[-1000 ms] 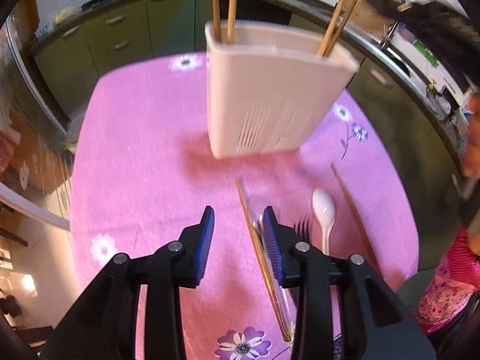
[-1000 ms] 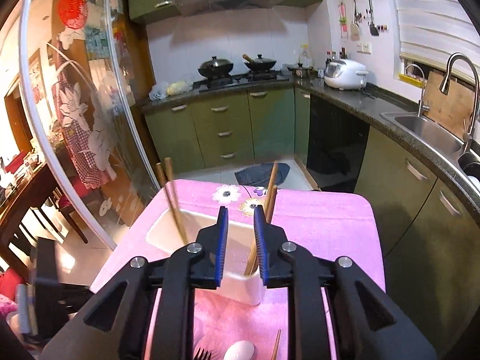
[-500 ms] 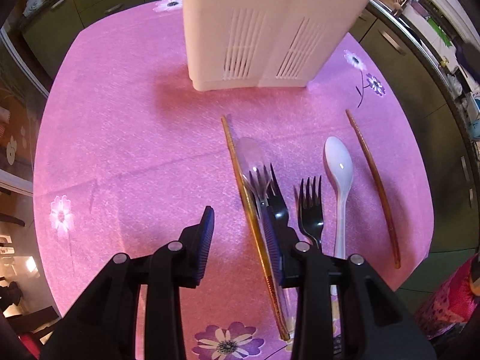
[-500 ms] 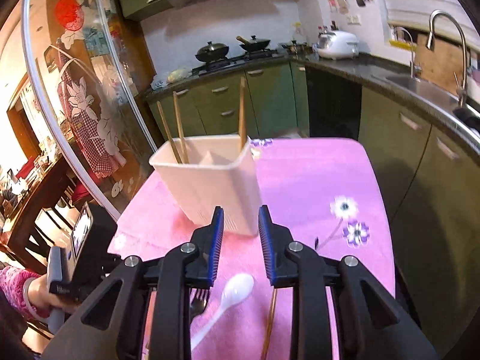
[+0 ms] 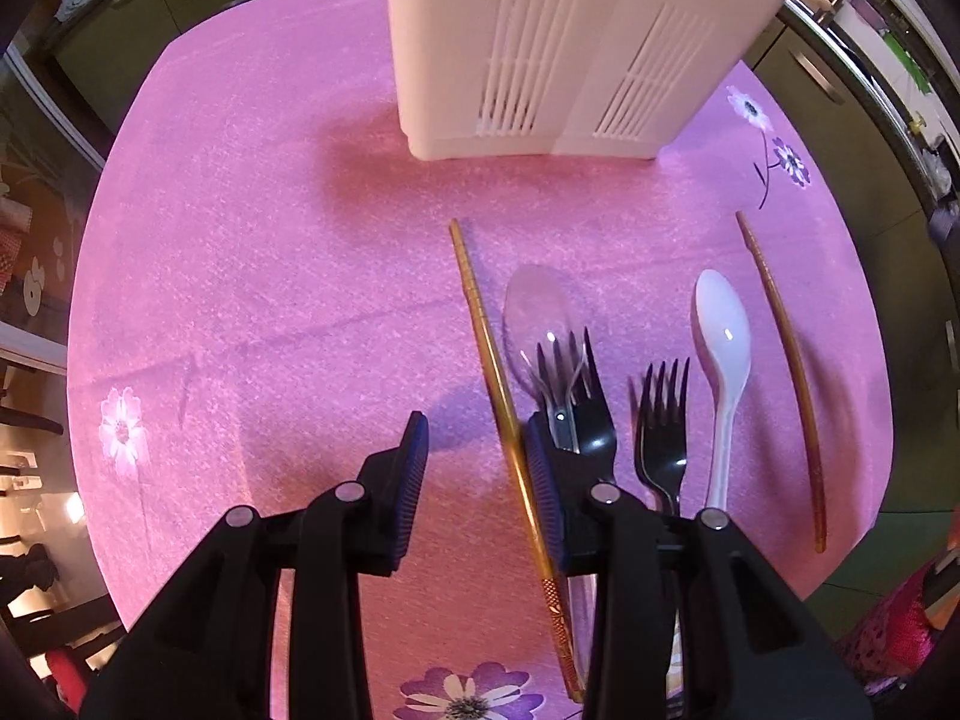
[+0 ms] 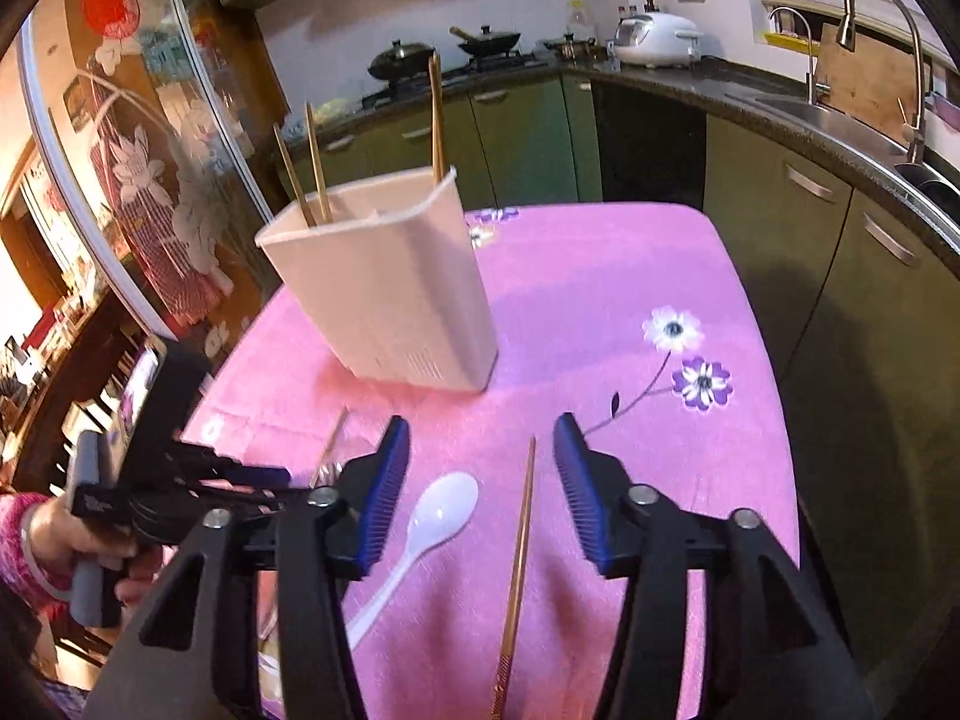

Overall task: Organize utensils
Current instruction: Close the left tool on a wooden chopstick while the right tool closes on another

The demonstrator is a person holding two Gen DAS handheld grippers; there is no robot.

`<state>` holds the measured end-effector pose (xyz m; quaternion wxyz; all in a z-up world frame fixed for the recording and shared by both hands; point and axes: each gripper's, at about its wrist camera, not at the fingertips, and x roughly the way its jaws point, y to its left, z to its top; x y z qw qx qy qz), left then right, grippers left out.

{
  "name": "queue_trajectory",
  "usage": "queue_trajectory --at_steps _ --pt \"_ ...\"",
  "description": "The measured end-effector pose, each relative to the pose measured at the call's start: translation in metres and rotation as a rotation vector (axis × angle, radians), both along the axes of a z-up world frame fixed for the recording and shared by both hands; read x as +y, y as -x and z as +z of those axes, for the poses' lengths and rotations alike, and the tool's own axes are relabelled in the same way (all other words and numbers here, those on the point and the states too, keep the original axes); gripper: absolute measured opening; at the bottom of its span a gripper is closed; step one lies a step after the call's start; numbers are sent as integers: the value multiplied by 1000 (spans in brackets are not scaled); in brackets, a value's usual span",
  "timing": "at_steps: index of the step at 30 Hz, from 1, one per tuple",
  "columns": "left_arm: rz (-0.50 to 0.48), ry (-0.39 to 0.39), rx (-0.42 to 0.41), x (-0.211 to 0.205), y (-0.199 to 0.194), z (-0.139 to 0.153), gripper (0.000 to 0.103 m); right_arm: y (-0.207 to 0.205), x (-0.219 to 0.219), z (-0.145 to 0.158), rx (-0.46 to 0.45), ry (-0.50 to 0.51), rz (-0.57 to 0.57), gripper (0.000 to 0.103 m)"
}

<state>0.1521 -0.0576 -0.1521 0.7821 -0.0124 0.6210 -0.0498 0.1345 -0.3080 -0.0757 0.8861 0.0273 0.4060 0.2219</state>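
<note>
Near the surface's [image 5: 252, 252] front edge, the left gripper [image 5: 477, 468] hangs spread beside a chopstick [image 5: 501, 396]; the right gripper [image 6: 480, 480] gapes wide over another chopstick [image 6: 519, 546] and white spoon [image 6: 432, 516]. Behind stands the utensil holder [image 6: 384, 294].

On the table [image 5: 252, 252]: holder [image 5: 576, 42] at the far side, chopsticks [image 6: 315, 165] standing in it. Nearer, in a row left to right: chopstick [image 5: 480, 324], clear spoon [image 5: 531, 312] under a fork [image 5: 585, 402], second fork [image 5: 660, 414], spoon [image 5: 723, 336], second chopstick [image 5: 786, 360].
</note>
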Motion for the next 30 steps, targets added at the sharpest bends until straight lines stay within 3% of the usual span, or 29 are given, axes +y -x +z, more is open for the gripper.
queue_trajectory --at_steps 3,5,8,13,21,30 --pt "2 -3 -6 -4 -4 -1 33 -2 3 -5 14 12 1 55" --pt "-5 -8 -9 -7 -9 -3 33 -3 3 -9 18 30 -3 64" --pt "-13 -44 -10 -7 -8 -3 13 -4 3 -14 32 50 3 69" --pt "7 -1 6 3 -12 -2 7 -12 7 -30 86 110 18 79" --pt "6 15 -73 9 -10 22 7 -35 21 -78 253 187 72 69" --pt "15 30 -199 15 3 49 7 -40 41 -97 290 273 102 65"
